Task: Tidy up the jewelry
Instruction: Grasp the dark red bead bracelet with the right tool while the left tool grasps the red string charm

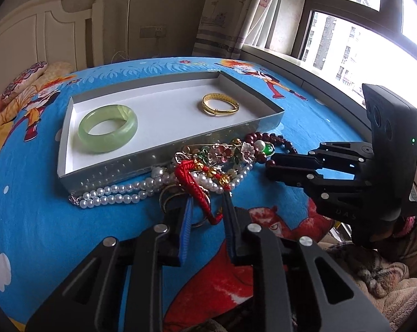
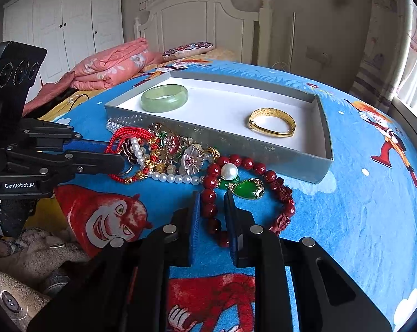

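A shallow grey tray (image 1: 164,163) with a white floor lies on a bed spread with a blue cartoon blanket (image 1: 37,193), and everything else is placed from that tray. In its left part lies a pale green jade bangle (image 1: 108,127), flat and alone; in its right part lies a gold bangle (image 1: 220,104), well apart from the green one. Against the tray's near wall sits a tangled heap of jewelry. At the heap's left end a white pearl necklace (image 1: 117,195) trails out along the wall. Next comes a red knotted cord bracelet (image 1: 193,182) with gold beads, draped over metal rings. The left hand-held gripper (image 1: 205,213) is narrowed around this cord, which runs between its blue pads, though whether both pads press it I cannot tell. Behind the cord, nearer the tray wall, enamel flower brooches (image 2: 191,160) and gold charms crowd together and overlap the pearls. Further right a dark red bead bracelet (image 2: 214,171) loops out onto the blanket, with a large white pearl (image 2: 229,171) and a green jade pendant (image 2: 248,189) lying inside its ring. The right hand-held gripper (image 2: 211,215) is narrowed on the bracelet's near-left stretch, red beads sitting between its pads. Beyond the tray's far side stand a cream headboard (image 2: 197,16) and a folded pink quilt (image 2: 109,66); to the tray's right is a window (image 1: 354,44) with a curtain.
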`<state>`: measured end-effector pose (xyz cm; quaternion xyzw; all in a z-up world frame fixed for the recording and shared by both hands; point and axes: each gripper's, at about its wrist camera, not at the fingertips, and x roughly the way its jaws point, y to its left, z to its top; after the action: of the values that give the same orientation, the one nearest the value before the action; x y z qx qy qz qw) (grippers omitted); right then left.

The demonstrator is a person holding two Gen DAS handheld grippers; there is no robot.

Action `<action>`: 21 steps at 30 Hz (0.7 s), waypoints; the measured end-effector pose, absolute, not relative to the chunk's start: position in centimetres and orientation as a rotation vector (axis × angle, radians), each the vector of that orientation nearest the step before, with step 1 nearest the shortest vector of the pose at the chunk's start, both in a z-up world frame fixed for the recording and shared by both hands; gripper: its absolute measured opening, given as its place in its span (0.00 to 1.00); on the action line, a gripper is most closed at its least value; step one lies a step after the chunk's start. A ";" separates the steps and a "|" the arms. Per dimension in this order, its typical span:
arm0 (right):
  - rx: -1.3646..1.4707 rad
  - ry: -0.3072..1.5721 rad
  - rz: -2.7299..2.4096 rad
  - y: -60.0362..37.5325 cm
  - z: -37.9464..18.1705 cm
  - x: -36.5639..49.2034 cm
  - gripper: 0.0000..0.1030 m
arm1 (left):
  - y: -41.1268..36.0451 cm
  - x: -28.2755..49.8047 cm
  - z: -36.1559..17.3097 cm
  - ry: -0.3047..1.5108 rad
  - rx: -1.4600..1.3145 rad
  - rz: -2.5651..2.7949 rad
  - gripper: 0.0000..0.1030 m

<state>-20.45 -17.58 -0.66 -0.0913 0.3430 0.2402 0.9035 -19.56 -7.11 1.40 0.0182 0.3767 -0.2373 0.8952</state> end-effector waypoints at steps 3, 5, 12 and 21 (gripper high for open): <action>-0.187 0.705 0.497 -17.6 -0.7 -20.5 0.20 | -7.4 -19.6 1.3 0.782 0.047 -0.489 0.08; -0.183 0.701 0.500 -17.7 -0.7 -20.6 0.17 | -7.3 -19.7 1.5 0.764 0.029 -0.485 0.05; -0.061 0.694 0.572 -18.9 -0.1 -20.6 0.15 | -7.5 -20.7 3.6 0.690 0.040 -0.490 0.04; 0.147 0.668 0.662 -21.0 1.5 -20.5 0.15 | -7.8 -20.6 4.7 0.661 0.072 -0.475 0.04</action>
<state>-20.45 -20.96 1.48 0.0705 0.3216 0.3185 0.8889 -20.57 -7.79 4.66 0.0349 0.3213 -0.2309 0.9178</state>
